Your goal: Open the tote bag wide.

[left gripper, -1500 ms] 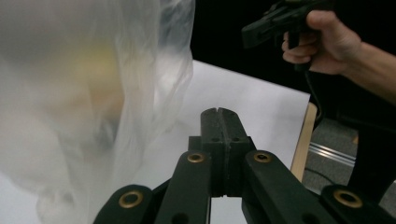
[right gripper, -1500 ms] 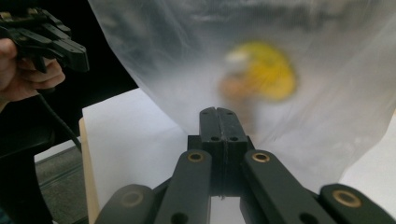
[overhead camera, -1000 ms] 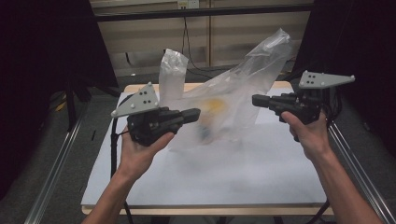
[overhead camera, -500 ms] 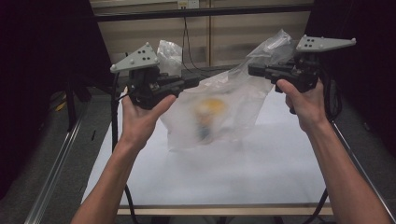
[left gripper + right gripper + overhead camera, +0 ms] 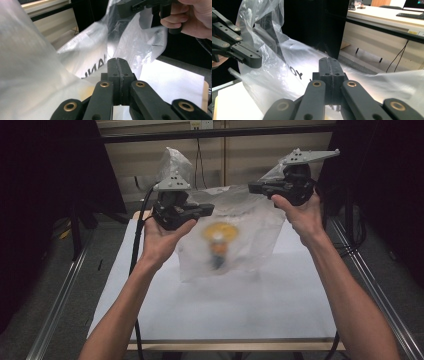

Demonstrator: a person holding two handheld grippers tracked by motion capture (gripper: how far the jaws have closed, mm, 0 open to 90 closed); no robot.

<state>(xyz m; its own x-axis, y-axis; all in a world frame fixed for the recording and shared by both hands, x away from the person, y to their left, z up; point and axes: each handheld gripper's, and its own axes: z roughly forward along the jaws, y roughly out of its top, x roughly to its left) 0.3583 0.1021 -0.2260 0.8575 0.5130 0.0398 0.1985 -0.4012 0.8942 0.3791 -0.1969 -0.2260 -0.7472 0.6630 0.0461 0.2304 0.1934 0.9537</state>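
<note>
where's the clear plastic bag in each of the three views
High view: the clear plastic bag hangs at centre, between the left gripper and the right gripper, above the white table.
Left gripper view: it fills the left side and runs up to top centre, behind the shut jaws.
Right gripper view: it spreads from upper left across the middle.
Shared landmark: black lettering printed on the bag, seen in both gripper views.

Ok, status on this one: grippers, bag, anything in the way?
Left gripper and right gripper both shut on the bag, one each side. Bag hangs above the table, yellow thing inside. Nothing in the way.
</note>
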